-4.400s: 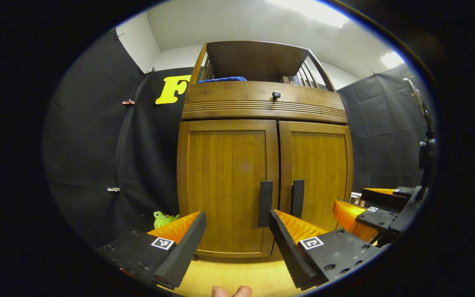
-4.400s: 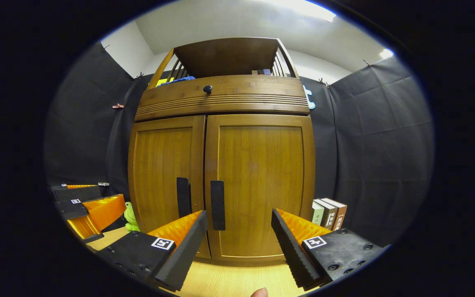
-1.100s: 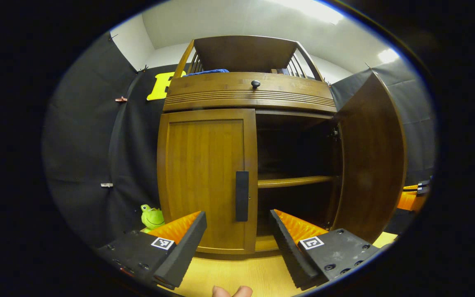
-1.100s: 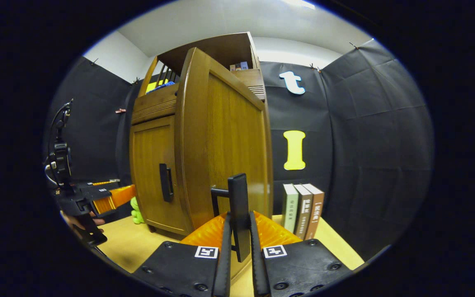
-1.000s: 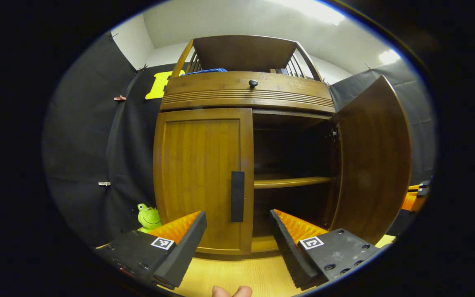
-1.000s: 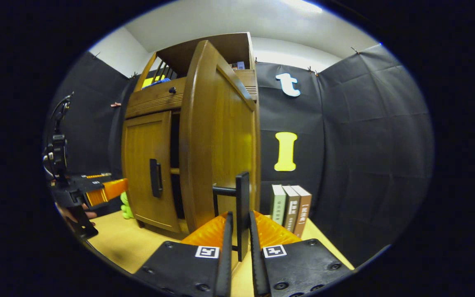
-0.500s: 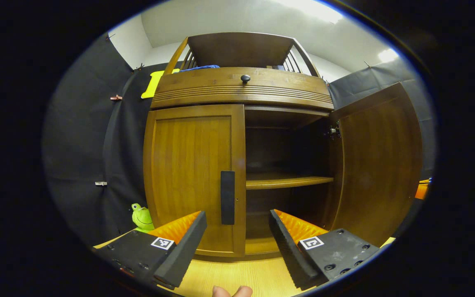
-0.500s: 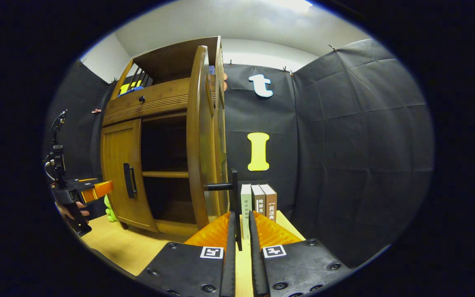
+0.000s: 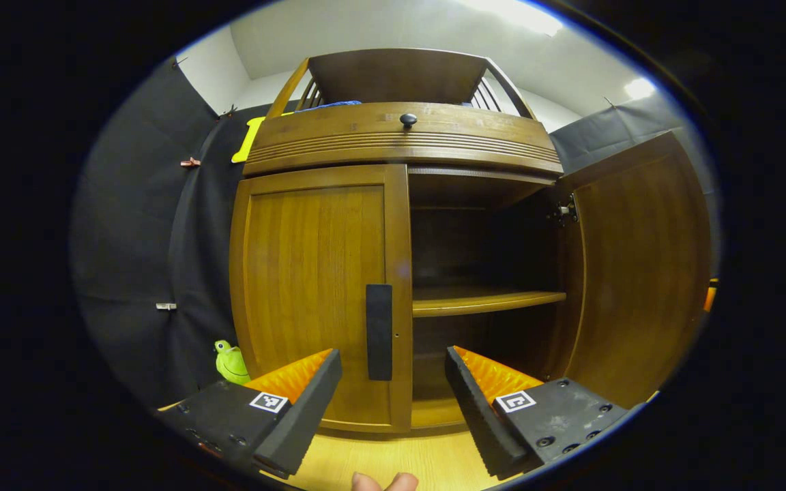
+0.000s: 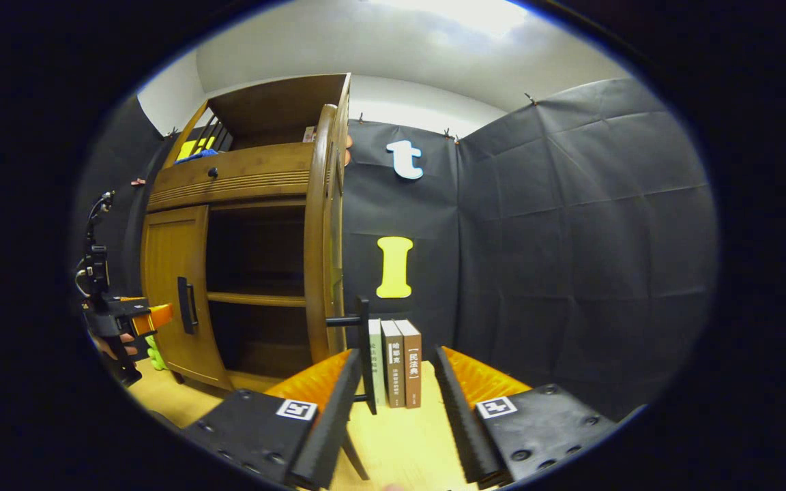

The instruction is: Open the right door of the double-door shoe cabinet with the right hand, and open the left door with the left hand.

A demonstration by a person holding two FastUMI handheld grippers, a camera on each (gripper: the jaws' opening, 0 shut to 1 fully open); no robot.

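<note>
Shoe cabinet [image 9: 400,143] stands upright on the table [image 9: 400,460], facing the left gripper view head-on. Right door [image 9: 638,273] is swung wide open to the cabinet's right; in the right gripper view it shows edge-on [image 10: 318,239], long axis vertical. Left door [image 9: 318,293] is closed flush, its black handle [image 9: 379,332] vertical along the inner edge. Open half shows a dark interior with one horizontal shelf [image 9: 482,300].

Left gripper [image 9: 393,402]: jaws wide apart, holding nothing, in front of the cabinet with the left door handle between and above the fingertips, not touching. It also shows small at the cabinet's left in the right gripper view [image 10: 151,317], a hand under it.

Right gripper [image 10: 389,399]: jaws apart, nothing clamped. Right door handle [image 10: 364,354] stands vertical just beside the left finger; can't tell if it touches.

Writing: three books [image 10: 396,361] upright to the cabinet's right have spine lettering, too small to read reliably. Square marker tags sit on the gripper fingers.

Around: green frog toy [image 9: 231,363] at the cabinet's left foot, round black knob [image 9: 407,121] on the drawer front above the doors, blue item [image 9: 328,104] on the cabinet top, fingertip at the bottom edge of the left gripper view
</note>
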